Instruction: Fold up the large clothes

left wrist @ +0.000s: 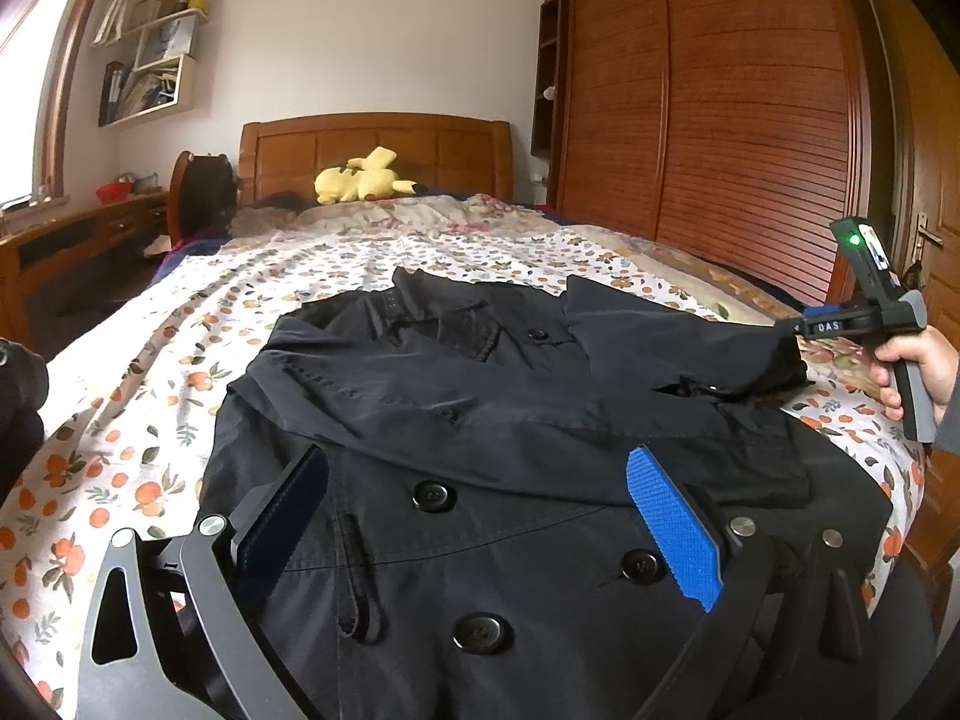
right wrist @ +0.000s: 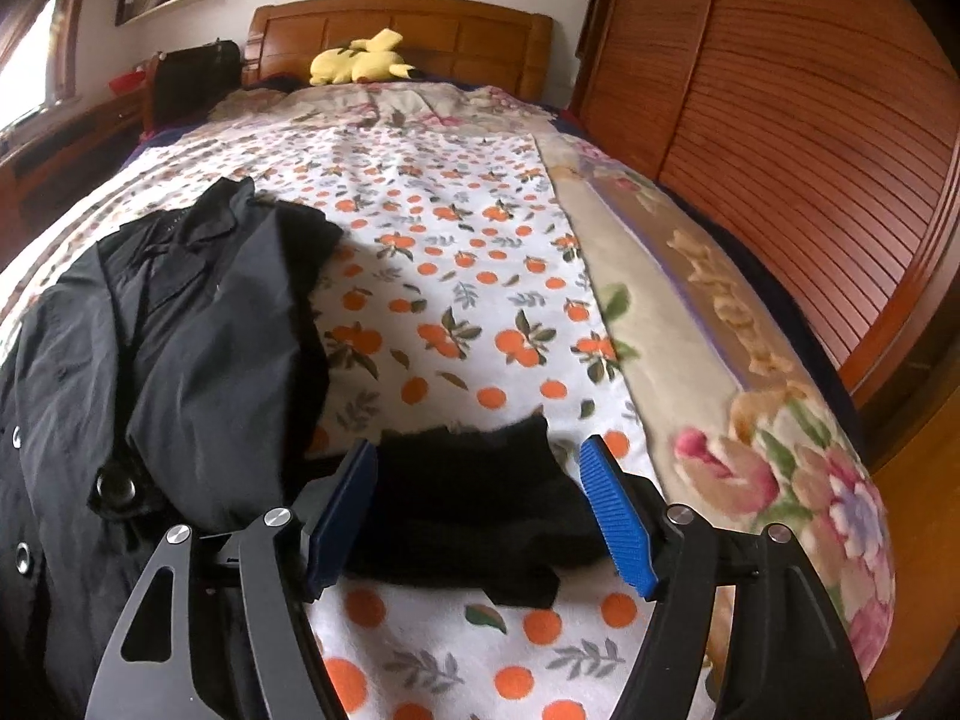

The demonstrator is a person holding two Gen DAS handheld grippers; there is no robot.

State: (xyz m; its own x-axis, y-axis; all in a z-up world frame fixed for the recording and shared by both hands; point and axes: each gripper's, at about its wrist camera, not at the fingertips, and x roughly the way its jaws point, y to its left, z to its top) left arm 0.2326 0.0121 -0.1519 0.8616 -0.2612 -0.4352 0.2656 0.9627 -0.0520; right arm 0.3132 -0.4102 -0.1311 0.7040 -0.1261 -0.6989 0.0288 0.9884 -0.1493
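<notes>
I am standing at the foot of the bed, and its orange-print sheet is carrying the black coat, which is lying spread across the near end. From my left wrist the coat is filling the lower picture and running off the bottom edge, so I am not seeing its hem, and its near left side is sitting behind the frame of my left tongs. Those tongs are standing spread above the buttoned front, with cloth under the gap but neither pad pressing it, as far as I can tell.

My right wrist is seeing only the coat's right side, bunched at the left of the picture and cut off there. It is showing what the left view is missing: a black sleeve end lying flat on the sheet, apart from the main heap, and the flowered quilt along the wardrobe side. My right tongs are spread, with the sleeve end between the pads and clear of both; whether it is joined to the coat under the frame I cannot tell.

Only the left view is catching my right hand at its right edge, gripping the tool's handle, with the tips hidden behind a raised fold. The yellow plush toy is lying by the headboard in both views.
</notes>
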